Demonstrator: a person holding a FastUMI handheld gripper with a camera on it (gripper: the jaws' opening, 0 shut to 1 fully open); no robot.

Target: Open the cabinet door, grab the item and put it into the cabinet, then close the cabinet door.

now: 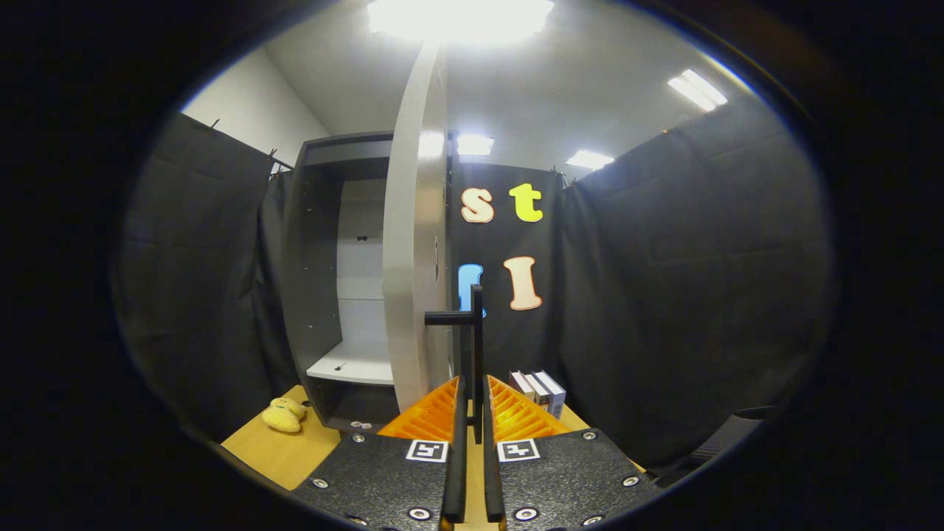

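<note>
A grey cabinet (pixel 321 280) stands on the wooden table (pixel 273 450), with a white shelf (pixel 352 366) inside it. Its door (pixel 413 258) is swung out toward me and I see it nearly edge-on. A black bar handle (pixel 476 332) sticks out from the door's face. My gripper (pixel 472 387) is shut on the lower part of this handle, with the orange fingers (pixel 431 417) pressed against it from both sides. A small yellow plush item (pixel 285 415) lies on the table, left of the cabinet's base.
Black cloth walls close in the booth on the left, back and right. A few upright white and dark boxes (pixel 540 391) stand on the table right of the door, just beyond my right finger. Small round bits (pixel 361 425) lie at the cabinet's foot.
</note>
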